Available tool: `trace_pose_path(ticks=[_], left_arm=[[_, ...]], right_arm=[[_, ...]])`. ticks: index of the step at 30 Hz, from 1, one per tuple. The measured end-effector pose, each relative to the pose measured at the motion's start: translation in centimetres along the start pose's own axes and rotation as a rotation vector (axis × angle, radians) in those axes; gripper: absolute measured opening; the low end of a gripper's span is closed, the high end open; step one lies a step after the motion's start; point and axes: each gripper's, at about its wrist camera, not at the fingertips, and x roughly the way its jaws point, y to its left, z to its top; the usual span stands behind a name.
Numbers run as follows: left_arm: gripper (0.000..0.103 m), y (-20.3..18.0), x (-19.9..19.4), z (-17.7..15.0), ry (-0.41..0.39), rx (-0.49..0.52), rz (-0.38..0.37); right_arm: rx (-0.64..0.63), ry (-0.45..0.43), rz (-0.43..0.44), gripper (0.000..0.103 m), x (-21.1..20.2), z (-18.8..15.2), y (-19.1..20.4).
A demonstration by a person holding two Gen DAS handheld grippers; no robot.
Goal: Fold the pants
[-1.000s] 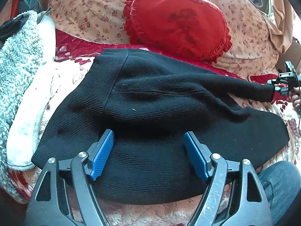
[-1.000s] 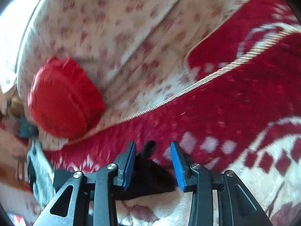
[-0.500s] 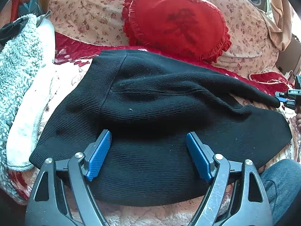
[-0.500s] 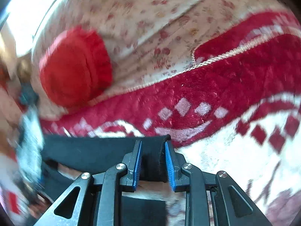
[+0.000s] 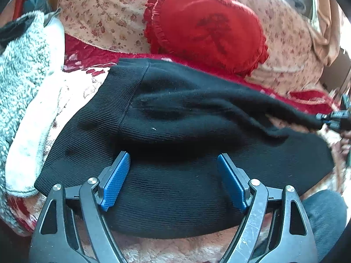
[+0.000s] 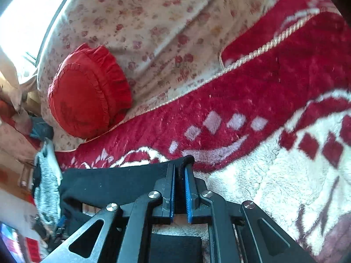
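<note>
Black knit pants (image 5: 175,131) spread over red-and-white blanket (image 5: 87,54). Left gripper (image 5: 173,182) above near hem, jaws wide apart, nothing pinched. Right gripper (image 5: 335,118) at far right edge, clamped on pant-leg end. Red frilled cushion (image 5: 206,28) behind, against floral cover (image 5: 105,15). Grey fleece (image 5: 19,65) at left.

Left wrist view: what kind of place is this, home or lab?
Likely a home, on a bed or sofa. The black pants lie on a red-and-white plush blanket, with a red frilled cushion against floral-print bedding behind.
</note>
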Motion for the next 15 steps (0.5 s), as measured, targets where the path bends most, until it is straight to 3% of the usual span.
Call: trace_pose_path(ticks=[3,6,9,12,15], left_arm=[[0.081,0.8,-1.4,1.1,-0.014,-0.002,-0.020],[0.081,1.8,-3.0,3.4,-0.066,0.064,0.033],[0.081,4.4,-3.3,7.1,-0.105,0.101,0.086],[0.081,7.5,-1.0,11.0,-0.069,0.143,0.083],[0.081,8.8,2.3,13.9,-0.001,0.210,-0.002]], right_arm=[[-0.047,-0.123,-0.052,0.006,-1.9,-0.9,1.8],[-0.133,-0.221,-0.137,0.006,-3.5,-3.0,4.7],[-0.138,-0.300,-0.196,0.006,-4.3,-5.4,6.4],[-0.069,-0.373,-0.170,0.006,-4.2,-8.1,6.2],[-0.033,-0.354,-0.165,0.006,-2.4,-9.8,5.3]])
